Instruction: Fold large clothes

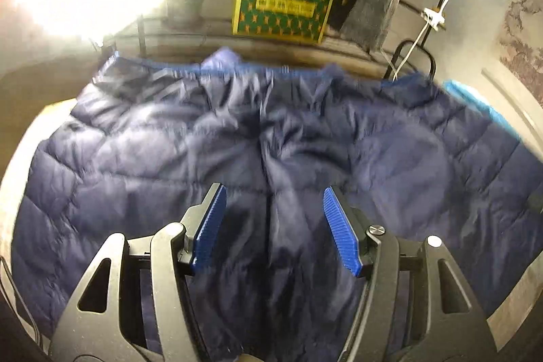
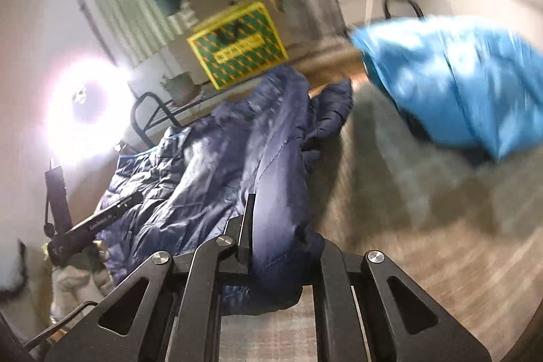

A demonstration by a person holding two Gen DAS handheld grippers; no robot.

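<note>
A navy quilted puffer jacket (image 1: 169, 151) lies spread wide over the table, with its bright-blue trimmed edge at the far side. My left gripper (image 1: 274, 190) hovers over the jacket's middle seam, open, and nothing sits between its blue ribbed pads (image 1: 210, 226). In the right wrist view the jacket (image 2: 203, 158) is bunched and pulled toward the camera. My right gripper (image 2: 285, 226) is shut on a thick fold of it. That fold hides the right finger's tip.
A light blue padded garment (image 2: 458, 83) lies at the table's far right, and its edge shows in the left wrist view as a blue strip (image 1: 475, 100). A yellow-green patterned box (image 1: 281, 2) stands behind the table. Wood-grain table surface (image 2: 407, 226) shows beside the jacket. A black rod-like device (image 2: 95, 223) lies at left.
</note>
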